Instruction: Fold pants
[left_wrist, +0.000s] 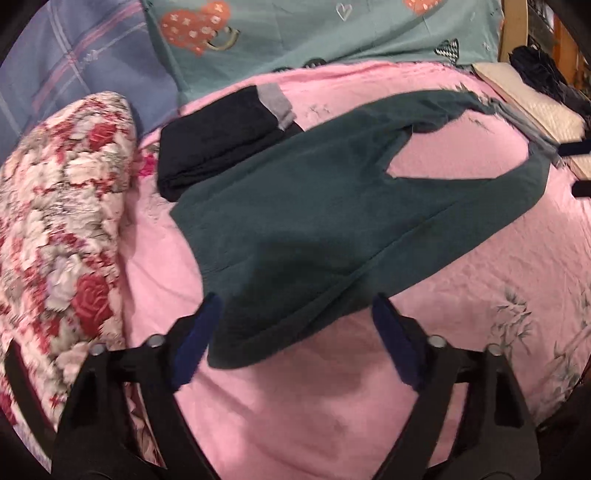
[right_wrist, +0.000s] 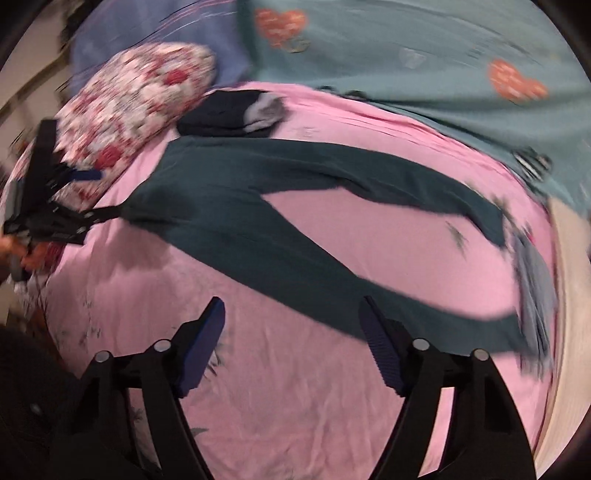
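Dark teal pants lie spread flat on the pink bed sheet, with the legs splayed in a V toward the right. My left gripper hovers open over the waist end; a waistband corner shows between its fingers, and the pads do not press on it. In the right wrist view the pants stretch across the sheet. My right gripper is open near the nearer leg, with only sheet between its fingers. The left gripper shows there at the waist.
A folded dark garment with a grey band lies behind the waist. A rolled floral quilt sits on the left. Teal heart-print bedding runs along the back, and cream bedding along the right edge.
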